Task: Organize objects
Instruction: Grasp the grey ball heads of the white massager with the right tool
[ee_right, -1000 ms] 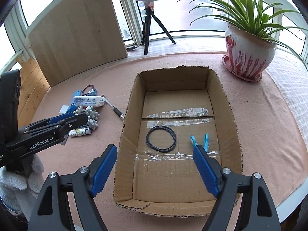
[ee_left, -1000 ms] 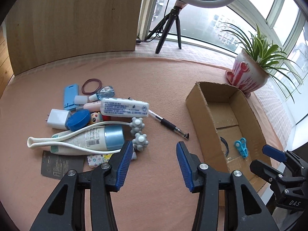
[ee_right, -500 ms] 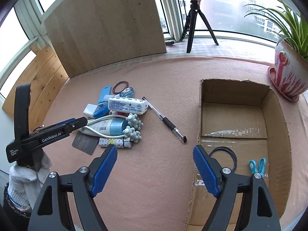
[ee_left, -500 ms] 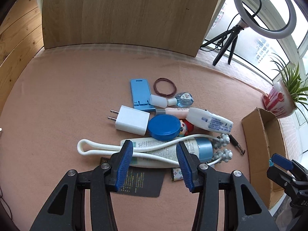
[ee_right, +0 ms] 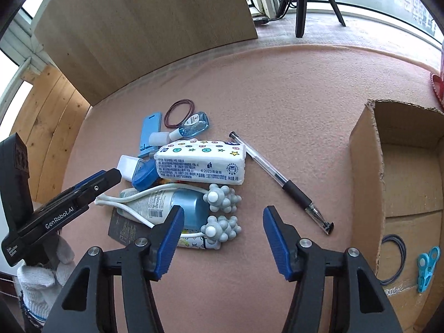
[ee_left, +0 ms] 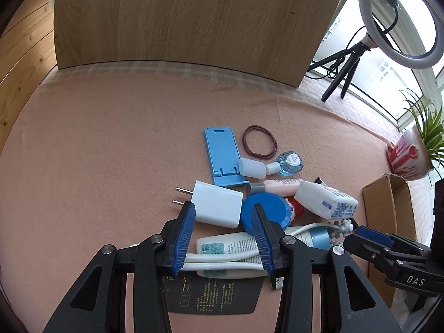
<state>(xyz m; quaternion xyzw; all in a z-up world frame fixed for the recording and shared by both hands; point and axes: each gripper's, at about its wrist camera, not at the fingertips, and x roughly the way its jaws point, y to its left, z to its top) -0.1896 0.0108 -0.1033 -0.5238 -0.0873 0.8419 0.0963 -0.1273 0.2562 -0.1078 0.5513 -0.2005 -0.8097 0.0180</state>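
A pile of small objects lies on the pink cloth: a white charger (ee_left: 219, 208), a blue round tin (ee_left: 267, 213), a lotion tube (ee_left: 233, 247), a white roller massager (ee_right: 222, 198), a tissue pack (ee_right: 202, 163), a blue phone stand (ee_left: 222, 155), a brown hair band (ee_left: 259, 141), a small bottle (ee_left: 288, 162) and a pen (ee_right: 280, 179). My left gripper (ee_left: 223, 238) is open, just above the charger and tube. My right gripper (ee_right: 222, 240) is open, just above the massager's balls. The cardboard box (ee_right: 366, 166) at right holds a black band (ee_right: 394, 258) and a blue clip (ee_right: 427, 266).
A wooden board (ee_left: 194, 22) stands at the back of the table. A ring light on a tripod (ee_left: 399, 19) and a potted plant (ee_left: 413, 155) stand at the far right. A black card (ee_left: 216, 294) lies under the tube.
Both grippers have swung left from the box and come down close over the pile. The left one now hovers over the charger and tube, the right one over the massager.
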